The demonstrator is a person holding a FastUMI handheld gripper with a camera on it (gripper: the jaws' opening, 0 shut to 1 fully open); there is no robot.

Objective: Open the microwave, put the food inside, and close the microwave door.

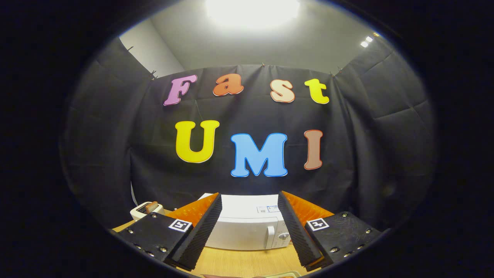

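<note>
Two fingers of your tongs (250, 227) stand spread wide with nothing between them, and the microwave (249, 227) sits framed in that gap, beyond the tips, on the wooden worktop (239, 262) with its back to the booth wall. Its door looks closed, so judging from this, the opening step has not begun.

The risks from here are mostly about aim. You hold the tongs high and back, so a hasty approach could miss the slim vertical handle (271, 234) near the control knob (284, 235) and skid onto the controls instead. Pulling hard on a light oven could also drag the whole body across the worktop. A toaster (146, 209) stands off to the left of the microwave, near enough that a wide swing might clip it.

The microwave is a white box with a plain flat top bearing a small label. At the nearest rim of the worktop, a pale dish edge (283, 275) peeks in, possibly the food's plate; I cannot tell.
</note>
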